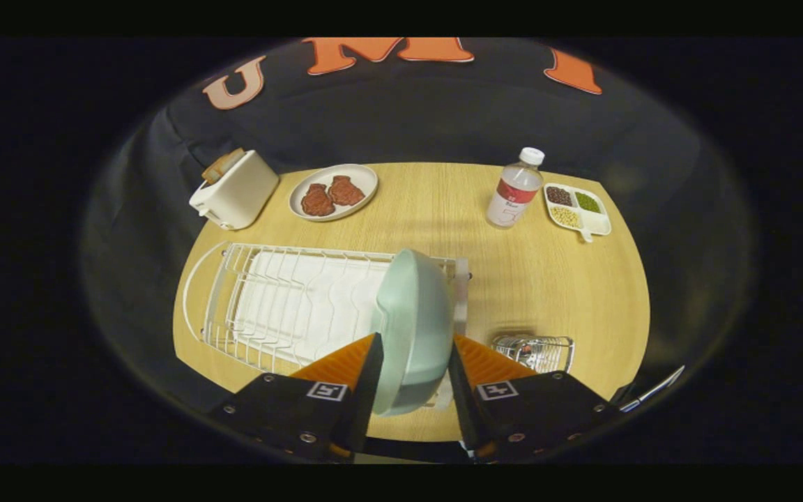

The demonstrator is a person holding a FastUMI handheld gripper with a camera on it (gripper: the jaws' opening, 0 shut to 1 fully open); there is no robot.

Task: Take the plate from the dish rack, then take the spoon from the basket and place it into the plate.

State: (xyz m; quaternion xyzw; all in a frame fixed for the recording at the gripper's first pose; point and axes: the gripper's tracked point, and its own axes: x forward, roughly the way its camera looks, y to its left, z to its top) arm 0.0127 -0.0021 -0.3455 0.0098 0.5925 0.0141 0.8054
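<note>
A pale green plate [412,307] stands on edge between my fingers, over the right end of the white wire dish rack [283,307]. My gripper [415,340] is shut on the plate, one finger pressing each face. Whether the plate still rests in the rack I cannot tell. Just beyond my right finger, a small wire basket [535,352] sits on the wooden table [548,279]. A thin shiny handle [652,392], likely the spoon's, sticks out to the right of that finger.
At the table's far side stand a white toaster [235,189] with bread, a plate with two brown patties [333,192], a water bottle [514,189] and a divided white dish of beans [577,209]. Bare table lies between the rack and the bottle.
</note>
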